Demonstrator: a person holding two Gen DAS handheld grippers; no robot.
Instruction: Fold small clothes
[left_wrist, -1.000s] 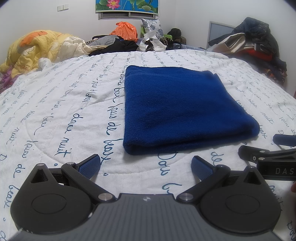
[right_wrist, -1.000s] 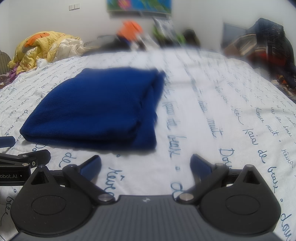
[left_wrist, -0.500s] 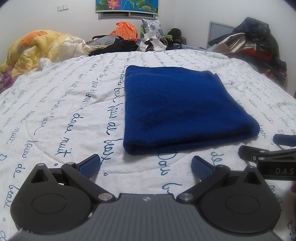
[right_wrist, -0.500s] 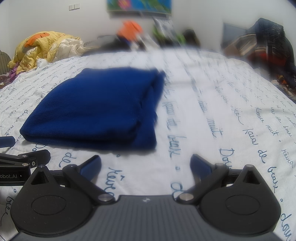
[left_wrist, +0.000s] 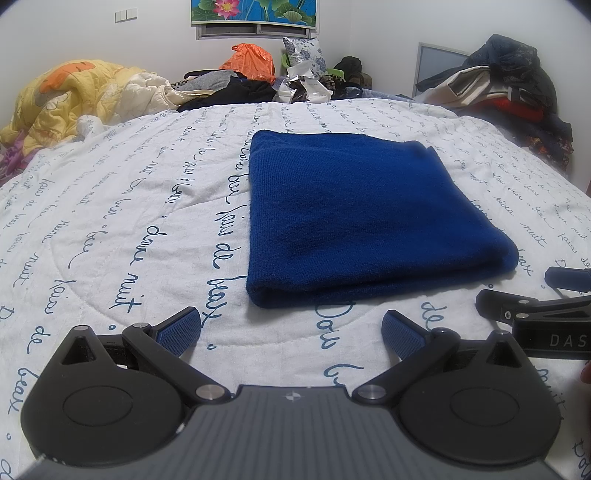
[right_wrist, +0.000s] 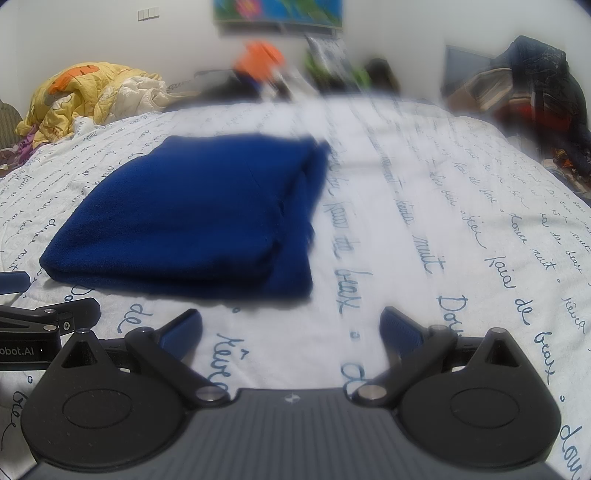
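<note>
bedspread (left_wrist: 110, 229) script reads "de nuit"; right claw (left_wrist: 532, 295) marked "das".

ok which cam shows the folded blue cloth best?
Left wrist: the blue cloth is sharp, whole and central, knit texture visible. Right wrist shows it whole too, off to the left and blurred, though its layered right edge shows there.
</note>
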